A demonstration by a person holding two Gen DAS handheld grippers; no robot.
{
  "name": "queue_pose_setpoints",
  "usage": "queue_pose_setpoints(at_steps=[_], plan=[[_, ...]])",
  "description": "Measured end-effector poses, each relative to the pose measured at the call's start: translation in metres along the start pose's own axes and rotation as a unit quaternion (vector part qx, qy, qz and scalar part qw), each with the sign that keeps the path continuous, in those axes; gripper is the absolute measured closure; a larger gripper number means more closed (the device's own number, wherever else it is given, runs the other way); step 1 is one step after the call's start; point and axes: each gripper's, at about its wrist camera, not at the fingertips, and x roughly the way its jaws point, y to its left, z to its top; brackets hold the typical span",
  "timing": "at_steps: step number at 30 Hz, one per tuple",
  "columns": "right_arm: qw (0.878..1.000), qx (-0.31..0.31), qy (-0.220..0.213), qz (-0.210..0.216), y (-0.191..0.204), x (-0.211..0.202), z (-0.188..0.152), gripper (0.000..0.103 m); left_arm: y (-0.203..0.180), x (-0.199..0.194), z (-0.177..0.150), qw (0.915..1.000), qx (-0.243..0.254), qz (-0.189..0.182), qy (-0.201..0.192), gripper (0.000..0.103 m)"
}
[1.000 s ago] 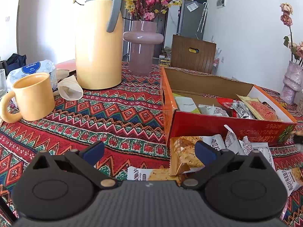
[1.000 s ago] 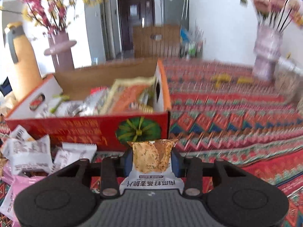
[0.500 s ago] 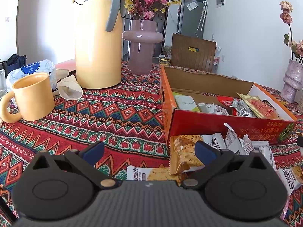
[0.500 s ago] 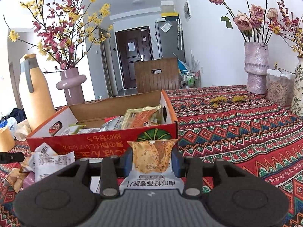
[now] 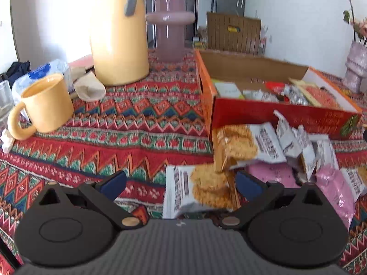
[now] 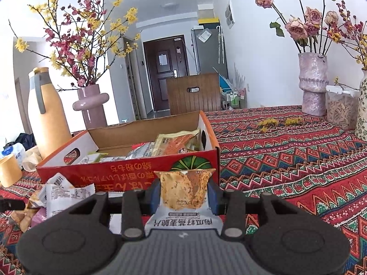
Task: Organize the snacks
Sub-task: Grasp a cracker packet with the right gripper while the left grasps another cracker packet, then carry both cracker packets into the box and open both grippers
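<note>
Right gripper point(image 6: 184, 192) first: its jaws are pinched in on a cracker packet point(image 6: 183, 190), blue pads pressing both sides, and the packet stands upright between them, lifted clear of the cloth. Just ahead of it sits the box point(image 6: 128, 171), red front wall facing the gripper, top open, already holding a fair layer of wrappers and a big orange-green bag leaning at its right end. So this looks like the carry step: packet in hand, not yet over the rim. To my eye the next move wants a lift above that front wall, a push forward over the open space, and only then a release, or the packet may catch the cardboard edge. Over on the other side, the left gripper point(image 5: 181, 183) hangs wide open and empty, pointing down at the loose pile point(image 5: 286, 151) on the tablecloth point(image 5: 137, 123) in front of the box; a biscuit pack point(image 5: 197, 190) lies between its fingers, untouched. That one seems the likely next pick. The mug point(image 5: 45, 103) and flask point(image 5: 119, 34) stand well off to the left, out of the way.
</note>
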Motion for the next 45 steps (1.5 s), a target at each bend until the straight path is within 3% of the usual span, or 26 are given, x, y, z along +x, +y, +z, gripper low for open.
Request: queue_pose_setpoints(at_steps=[11, 19, 21, 28, 35, 45], plan=[[1.0, -0.001, -0.001, 0.002, 0.002, -0.001, -0.001, 0.062, -0.018, 0.026, 0.004, 0.9986, 0.009, 0.025, 0.046, 0.001], [1.0, -0.001, 0.0, 0.004, 0.002, -0.001, -0.001, 0.062, -0.02, 0.016, 0.002, 0.9989, 0.004, 0.001, 0.046, 0.024], [1.0, -0.002, 0.0, 0.004, 0.003, -0.001, -0.001, 0.062, -0.02, 0.014, 0.002, 0.9991, 0.001, 0.0, 0.042, 0.034], [1.0, -0.003, 0.001, 0.003, 0.003, 0.0, -0.001, 0.062, -0.014, 0.003, -0.003, 0.9995, -0.013, -0.002, 0.027, 0.045], [1.0, -0.007, -0.002, 0.001, 0.004, -0.001, -0.002, 0.062, 0.0, -0.011, -0.014, 0.9998, -0.021, 0.007, 0.002, 0.048], [1.0, -0.01, -0.018, 0.005, 0.005, -0.008, 0.0, 0.062, 0.01, -0.039, -0.009, 0.998, -0.028, -0.009, -0.055, 0.049]])
